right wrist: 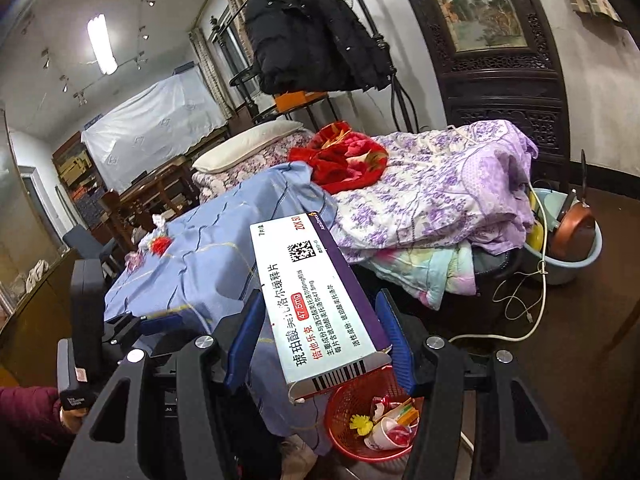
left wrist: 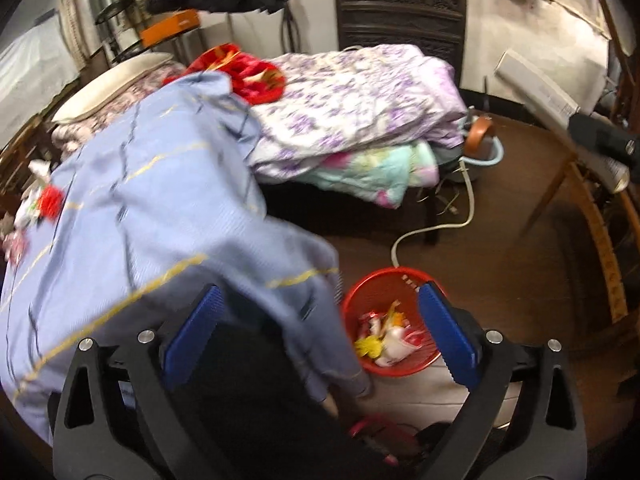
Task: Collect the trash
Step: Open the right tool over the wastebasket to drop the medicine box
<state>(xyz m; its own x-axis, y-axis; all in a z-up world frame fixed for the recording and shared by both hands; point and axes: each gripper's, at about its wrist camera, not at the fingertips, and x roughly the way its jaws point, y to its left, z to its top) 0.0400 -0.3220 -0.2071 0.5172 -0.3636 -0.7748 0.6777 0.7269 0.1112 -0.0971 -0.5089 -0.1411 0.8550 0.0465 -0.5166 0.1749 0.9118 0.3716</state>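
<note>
Both wrist views look down, sharing the red basket (left wrist: 390, 320).

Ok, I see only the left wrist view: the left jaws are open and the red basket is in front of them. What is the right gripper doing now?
Observer: The right gripper is shut on a white and purple medicine box with a barcode on its end.
Operator: Where is this box compared with the basket?
Observer: In the right wrist view, the box's near end shows just above the red basket; it is not yet dropped.
Operator: The basket's contents are blurred for me. What lies inside?
Observer: A white paper cup and a yellow scrap, among other wrappers.
</note>
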